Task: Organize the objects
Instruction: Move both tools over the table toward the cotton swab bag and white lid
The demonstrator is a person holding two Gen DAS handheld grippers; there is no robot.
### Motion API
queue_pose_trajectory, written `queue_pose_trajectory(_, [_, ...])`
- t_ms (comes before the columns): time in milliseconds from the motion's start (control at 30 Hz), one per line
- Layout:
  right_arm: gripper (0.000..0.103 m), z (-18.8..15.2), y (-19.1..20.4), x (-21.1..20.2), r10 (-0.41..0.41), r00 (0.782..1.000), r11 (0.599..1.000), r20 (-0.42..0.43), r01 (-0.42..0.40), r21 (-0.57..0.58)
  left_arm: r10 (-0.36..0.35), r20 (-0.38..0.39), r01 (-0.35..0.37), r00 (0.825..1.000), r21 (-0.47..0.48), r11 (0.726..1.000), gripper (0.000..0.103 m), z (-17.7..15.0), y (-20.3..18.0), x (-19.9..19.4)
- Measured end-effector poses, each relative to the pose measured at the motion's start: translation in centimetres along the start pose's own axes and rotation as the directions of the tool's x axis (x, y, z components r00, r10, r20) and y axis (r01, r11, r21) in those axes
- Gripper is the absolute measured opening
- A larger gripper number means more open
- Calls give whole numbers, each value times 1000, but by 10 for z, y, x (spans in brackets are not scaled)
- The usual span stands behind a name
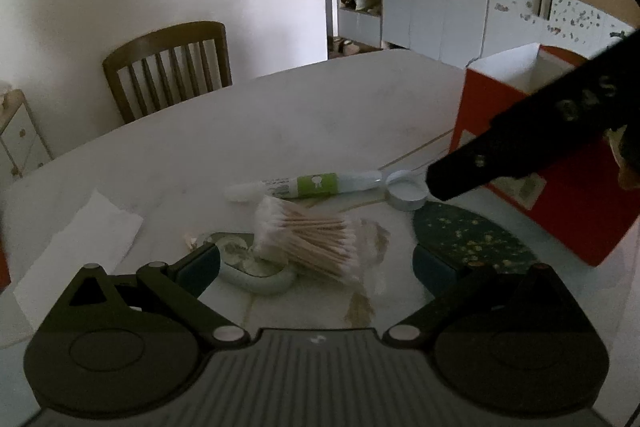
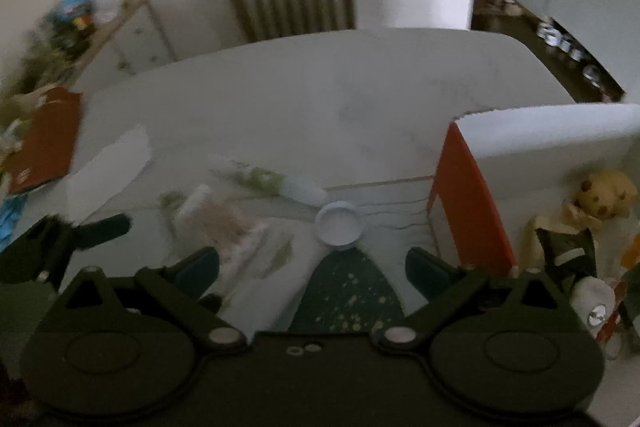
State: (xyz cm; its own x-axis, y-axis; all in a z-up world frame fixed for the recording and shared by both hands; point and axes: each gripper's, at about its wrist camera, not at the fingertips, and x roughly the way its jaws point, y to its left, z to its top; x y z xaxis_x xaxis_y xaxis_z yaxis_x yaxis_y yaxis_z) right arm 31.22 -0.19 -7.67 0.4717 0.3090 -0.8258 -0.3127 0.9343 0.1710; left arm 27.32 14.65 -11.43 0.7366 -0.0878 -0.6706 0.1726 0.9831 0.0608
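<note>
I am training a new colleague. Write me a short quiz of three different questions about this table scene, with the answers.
1. True or false: the left claw is shut on the bundle of cotton swabs.
2. Which thing lies right next to the end of the green-labelled tube: A) the small white round lid, B) the folded white paper, C) the wooden chair?
3. Fill in: the open box on the table is ____ on the outside.

Key: 1 false, both claws are open and hold nothing; 2 A; 3 red.
</note>
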Motion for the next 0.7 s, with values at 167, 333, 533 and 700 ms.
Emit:
queue_pose_trajectory(167, [101, 7, 5, 19, -75, 997, 997, 13, 74, 21, 28, 11, -28, 1000, 50, 998, 103, 1, -5, 12])
queue_pose_trajectory(333, [90, 10, 14, 30, -89, 996, 995, -8, 90, 34, 44, 11, -45, 999, 82, 996, 103, 1, -7, 25])
queue_pose_trajectory(533, [90, 12, 13, 44, -119, 993, 989, -21, 120, 84, 42, 24, -44, 999, 88, 995, 103, 1, -10, 30])
queue_pose_trajectory(700, [87, 14, 5, 62, -153, 986, 977, -67, 161, 138, 39, 14, -40, 999, 101, 994, 103, 1, -12, 39])
